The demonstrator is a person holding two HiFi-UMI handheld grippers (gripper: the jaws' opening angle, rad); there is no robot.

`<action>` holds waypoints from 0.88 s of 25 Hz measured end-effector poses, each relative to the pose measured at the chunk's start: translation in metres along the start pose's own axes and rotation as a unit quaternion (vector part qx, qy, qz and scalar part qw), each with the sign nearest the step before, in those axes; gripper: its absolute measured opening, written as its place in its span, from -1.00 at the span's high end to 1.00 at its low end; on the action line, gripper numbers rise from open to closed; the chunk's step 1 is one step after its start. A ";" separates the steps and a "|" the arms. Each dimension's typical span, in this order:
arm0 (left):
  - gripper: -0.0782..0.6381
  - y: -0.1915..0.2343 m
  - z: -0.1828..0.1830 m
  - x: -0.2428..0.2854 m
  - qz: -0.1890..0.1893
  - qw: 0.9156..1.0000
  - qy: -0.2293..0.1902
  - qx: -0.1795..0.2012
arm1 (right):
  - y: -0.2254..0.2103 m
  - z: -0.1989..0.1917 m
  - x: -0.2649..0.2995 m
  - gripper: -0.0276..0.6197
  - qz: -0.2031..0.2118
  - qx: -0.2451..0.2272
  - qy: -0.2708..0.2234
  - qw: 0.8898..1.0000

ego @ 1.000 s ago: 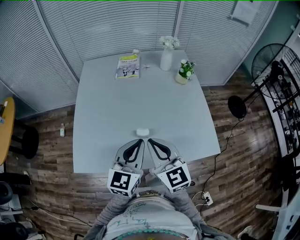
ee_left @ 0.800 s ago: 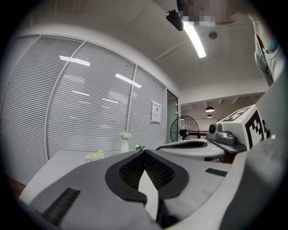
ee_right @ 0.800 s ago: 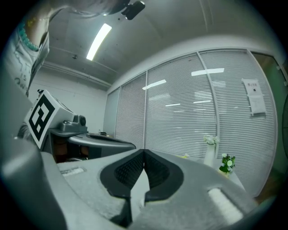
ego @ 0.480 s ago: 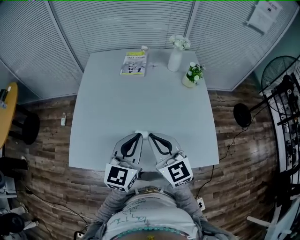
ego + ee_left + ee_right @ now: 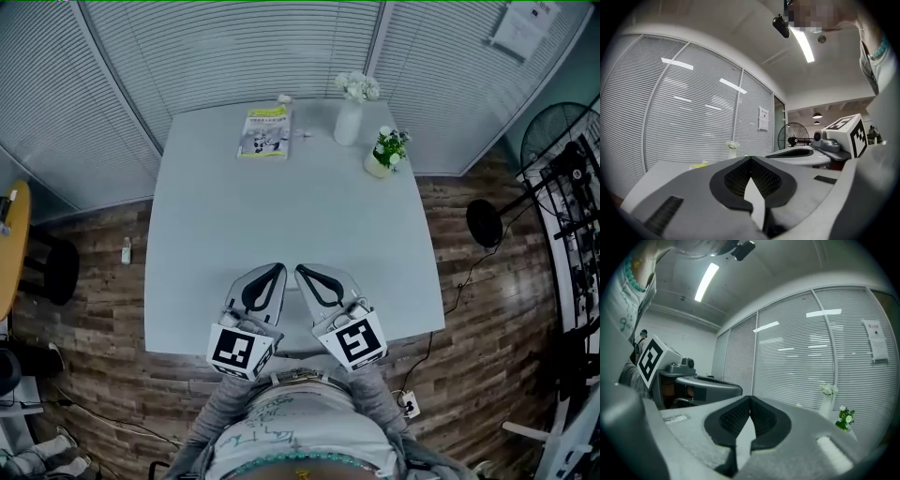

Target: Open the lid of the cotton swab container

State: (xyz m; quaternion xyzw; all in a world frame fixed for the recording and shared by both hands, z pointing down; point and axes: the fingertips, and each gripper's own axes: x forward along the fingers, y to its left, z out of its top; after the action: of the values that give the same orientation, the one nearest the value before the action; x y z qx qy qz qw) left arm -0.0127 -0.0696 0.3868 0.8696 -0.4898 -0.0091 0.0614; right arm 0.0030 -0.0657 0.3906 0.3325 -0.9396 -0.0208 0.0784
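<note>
**Both grippers nose up to the container, and it drops out of sight!**

The pale surface (image 5: 281,206) fills the head view. At its 6 o'clock edge the left gripper (image 5: 278,268) and right gripper (image 5: 300,270) sit side by side, tips angled toward each other, each with its jaws pressed together on nothing. Far off at 12 to 1 o'clock stand the booklet (image 5: 263,131), vase (image 5: 349,120) and potted plant (image 5: 382,152). A second ago the small white cotton swab container lay clear just beyond those tips. Now the tips have slid over that spot and no view shows it, so I judge it sits right under or between them, lid not yet touched. It lay flat then, long axis running 9 to 3 o'clock. Which way it points now, I can't tell.
</note>
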 end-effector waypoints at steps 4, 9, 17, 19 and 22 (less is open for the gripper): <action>0.79 0.014 -0.002 0.003 -0.024 1.000 0.003 0.001 | -0.001 -0.002 0.015 0.91 -0.016 0.000 0.010 1.000; 0.79 0.035 -0.009 0.001 -0.052 0.999 0.013 0.003 | 0.004 -0.006 0.032 0.91 -0.034 0.006 0.027 0.999; 0.79 0.054 -0.036 0.006 -0.108 0.993 0.037 -0.013 | 0.003 -0.036 0.047 0.91 -0.056 -0.005 0.053 0.997; 0.79 0.057 -0.044 0.007 -0.119 0.992 0.044 -0.016 | 0.002 -0.044 0.048 0.91 -0.063 -0.005 0.061 0.996; 0.79 0.060 -0.057 0.008 -0.129 0.990 0.054 -0.012 | -0.003 -0.059 0.047 0.91 -0.068 -0.015 0.071 0.995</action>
State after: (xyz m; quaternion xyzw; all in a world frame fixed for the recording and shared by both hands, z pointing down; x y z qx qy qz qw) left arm -0.0551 -0.1019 0.4508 0.9240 -0.3692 0.0244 0.0964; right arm -0.0216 -0.0963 0.4551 0.3952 -0.9065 -0.0163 0.1480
